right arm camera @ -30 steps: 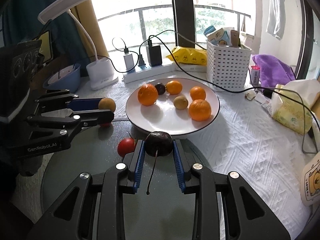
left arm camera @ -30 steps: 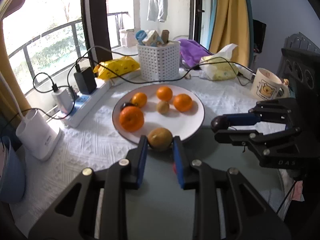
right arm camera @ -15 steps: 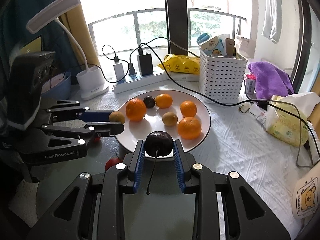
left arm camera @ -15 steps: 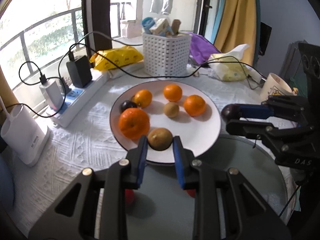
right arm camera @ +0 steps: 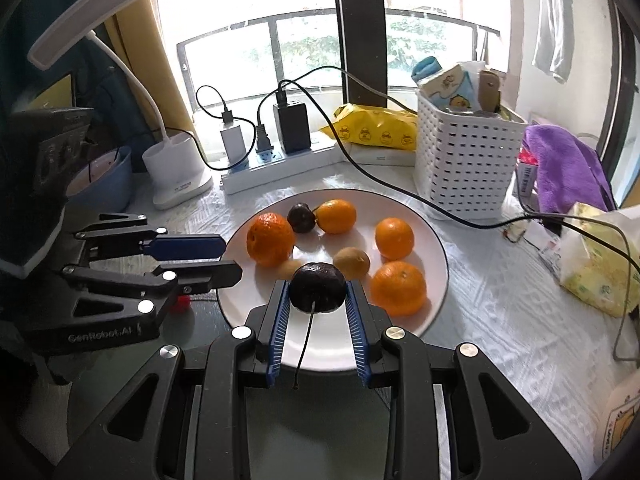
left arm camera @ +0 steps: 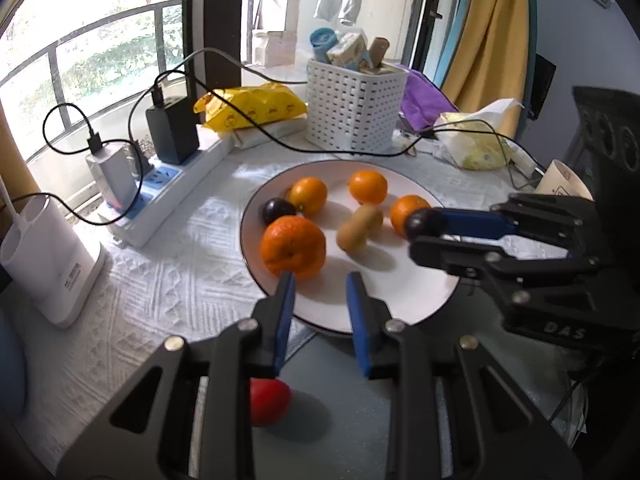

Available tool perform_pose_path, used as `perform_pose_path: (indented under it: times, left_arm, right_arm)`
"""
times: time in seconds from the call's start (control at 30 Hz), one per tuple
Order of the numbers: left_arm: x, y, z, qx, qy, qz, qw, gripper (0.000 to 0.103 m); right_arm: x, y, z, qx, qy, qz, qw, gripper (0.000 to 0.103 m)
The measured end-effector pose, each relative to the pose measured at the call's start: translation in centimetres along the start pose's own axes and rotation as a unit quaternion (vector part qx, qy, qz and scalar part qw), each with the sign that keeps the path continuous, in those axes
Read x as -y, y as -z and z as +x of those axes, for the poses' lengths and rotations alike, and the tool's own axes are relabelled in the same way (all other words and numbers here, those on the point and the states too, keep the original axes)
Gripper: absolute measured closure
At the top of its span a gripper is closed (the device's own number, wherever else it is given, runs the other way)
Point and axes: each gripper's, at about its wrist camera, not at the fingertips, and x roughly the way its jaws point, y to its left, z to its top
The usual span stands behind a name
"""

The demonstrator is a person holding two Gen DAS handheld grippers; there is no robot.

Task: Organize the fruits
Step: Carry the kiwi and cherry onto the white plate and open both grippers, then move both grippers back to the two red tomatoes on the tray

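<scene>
Fingers (right arm camera: 280, 320) of right gripper (right arm camera: 318, 308) clamp dark fruit (right arm camera: 317, 287) above plate (right arm camera: 436, 248)

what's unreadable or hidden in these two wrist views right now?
- Red fruit: left wrist view, partly behind the left tool; in the right view only a sliver shows.
- Brown fruit just released on the plate: right view, mostly behind the dark cherry in the right tool.
- Mug: left view, cut off by the right tool body.
</scene>
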Motion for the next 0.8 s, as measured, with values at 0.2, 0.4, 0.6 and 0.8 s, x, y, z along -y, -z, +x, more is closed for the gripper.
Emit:
perform_pose_path:
  times: [0.2, 0.4, 0.6, 0.8]
  left_arm:
    - [-1.4, -0.5, -1.5, 0.019, -0.018, -0.012, 0.9996, 0.074]
    - [-2.9, -0.4, -2.1, 0.018, -0.031, -0.023, 0.9991, 0.074]
    - [-3.3, 0.0, -2.5, 0.016, -0.04, -0.019, 0.9989, 0.073]
    - [-3.4, 0.2, -2.6, 0.017, -0.034, -0.024, 0.999, 0.073]
  right_arm:
    - [-0.3, -0.4, 1.3, -0.011, 0.003, -0.002, 1.0, 0.072]
    - [-1.7, -0.9, 2.3, -0.02, -0.005, -0.014, 1.0, 0.072]
    - [-2.4, -1.2, 2.8, -0.023, -0.007, -0.015, 1.0, 0.072]
    - [-2.6, -1.2, 1.5, -0.007, -0.005, -0.012, 1.0, 0.066]
